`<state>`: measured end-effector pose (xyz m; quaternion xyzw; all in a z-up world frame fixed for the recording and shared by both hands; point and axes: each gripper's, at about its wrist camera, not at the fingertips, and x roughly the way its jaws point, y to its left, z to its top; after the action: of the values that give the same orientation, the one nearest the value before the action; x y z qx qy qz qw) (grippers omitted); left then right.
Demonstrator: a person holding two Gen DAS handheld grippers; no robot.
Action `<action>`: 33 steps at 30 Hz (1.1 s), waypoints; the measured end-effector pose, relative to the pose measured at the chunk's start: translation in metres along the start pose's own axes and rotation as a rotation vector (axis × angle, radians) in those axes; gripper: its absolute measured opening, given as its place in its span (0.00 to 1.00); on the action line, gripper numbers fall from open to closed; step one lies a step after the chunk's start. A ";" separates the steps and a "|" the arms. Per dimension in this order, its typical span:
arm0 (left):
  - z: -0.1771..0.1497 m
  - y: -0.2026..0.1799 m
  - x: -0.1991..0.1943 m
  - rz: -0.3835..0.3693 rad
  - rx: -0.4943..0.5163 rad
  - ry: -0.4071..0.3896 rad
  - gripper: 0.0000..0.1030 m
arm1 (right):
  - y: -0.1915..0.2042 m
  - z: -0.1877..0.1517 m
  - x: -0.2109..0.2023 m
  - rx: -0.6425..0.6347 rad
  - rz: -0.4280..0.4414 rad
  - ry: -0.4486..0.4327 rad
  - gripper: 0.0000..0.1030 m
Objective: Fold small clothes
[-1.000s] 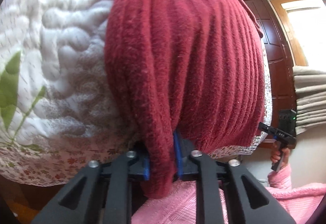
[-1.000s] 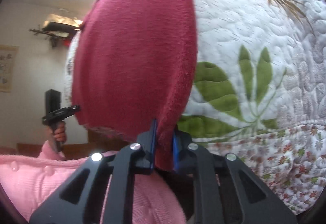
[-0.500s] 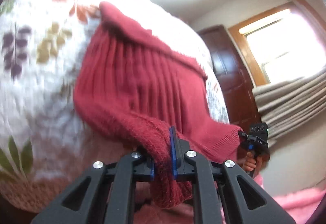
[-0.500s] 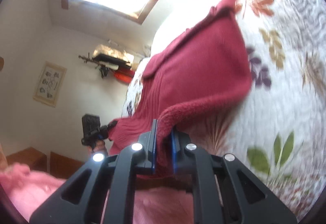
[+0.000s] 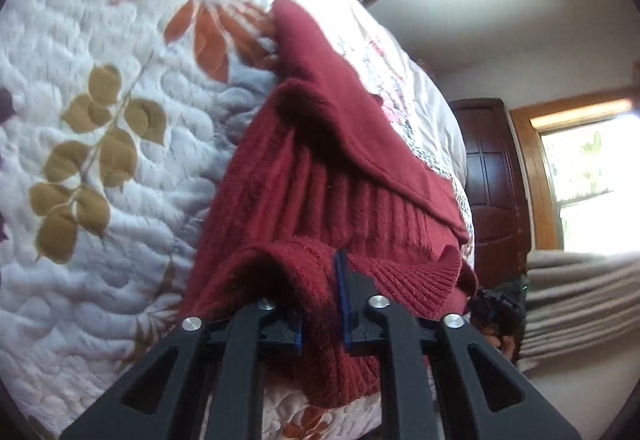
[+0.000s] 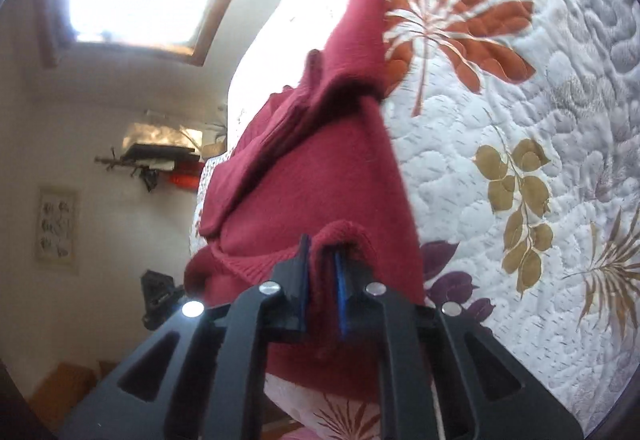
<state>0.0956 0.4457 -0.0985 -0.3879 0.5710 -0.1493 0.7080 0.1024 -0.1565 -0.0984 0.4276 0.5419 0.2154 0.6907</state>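
Lying across the centre of both wrist views, a dark red knitted garment (image 5: 328,175) is resting on a white quilted bedspread (image 5: 100,167) printed with orange, olive and purple leaves. In the left wrist view, the left gripper (image 5: 320,316) is occupying the lower centre of the frame, its two blue-edged fingers clenching a thick ribbed hem of the garment between them, with a loose fold hanging below the fingers. A smooth flap of the same garment is lying folded diagonally over the ribbed part, running toward the upper centre. At the lower right of that frame, the other gripper is showing small and dark, with part of a hand (image 5: 506,344) below it; its jaws cannot be made out from here. In the right wrist view, the right gripper (image 6: 322,280) is sitting at lower centre, its fingers pinching a narrow rolled edge of the red knit. A dark wooden door (image 5: 492,183) and a bright window (image 5: 596,175) are filling the right side of the left view; a wall shelf (image 6: 156,155) and a framed picture (image 6: 56,224) are appearing at the left of the right view.
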 end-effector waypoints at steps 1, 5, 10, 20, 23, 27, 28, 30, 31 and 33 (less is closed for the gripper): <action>0.002 0.004 -0.003 -0.039 -0.041 0.001 0.16 | -0.003 0.002 0.000 0.020 0.023 0.000 0.13; 0.005 0.006 -0.023 -0.133 -0.091 -0.016 0.18 | -0.005 0.001 -0.016 0.060 0.070 -0.025 0.46; 0.006 -0.017 -0.025 -0.014 0.000 0.005 0.43 | 0.015 0.005 -0.048 -0.043 -0.032 -0.074 0.60; -0.022 -0.014 -0.047 0.079 0.063 -0.020 0.59 | 0.043 -0.047 -0.020 -0.188 -0.157 0.093 0.60; -0.032 -0.017 -0.030 0.065 0.082 0.023 0.60 | 0.031 -0.048 -0.006 -0.146 -0.156 0.117 0.57; -0.036 -0.027 -0.010 0.082 0.087 0.046 0.60 | 0.027 -0.043 0.006 -0.124 -0.082 0.140 0.25; -0.034 -0.030 -0.005 0.098 0.092 0.047 0.59 | 0.031 -0.042 0.009 -0.142 -0.089 0.141 0.14; -0.029 -0.037 0.003 0.135 0.106 0.049 0.52 | 0.041 -0.038 0.009 -0.164 -0.085 0.141 0.08; -0.026 -0.039 0.004 0.151 0.103 0.051 0.36 | 0.046 -0.036 0.009 -0.170 -0.074 0.133 0.08; -0.019 -0.043 0.002 0.129 0.081 0.037 0.26 | 0.057 -0.029 0.003 -0.188 -0.064 0.103 0.08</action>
<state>0.0881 0.4089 -0.0696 -0.3184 0.6013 -0.1338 0.7205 0.0859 -0.1137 -0.0545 0.3315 0.5676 0.2649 0.7055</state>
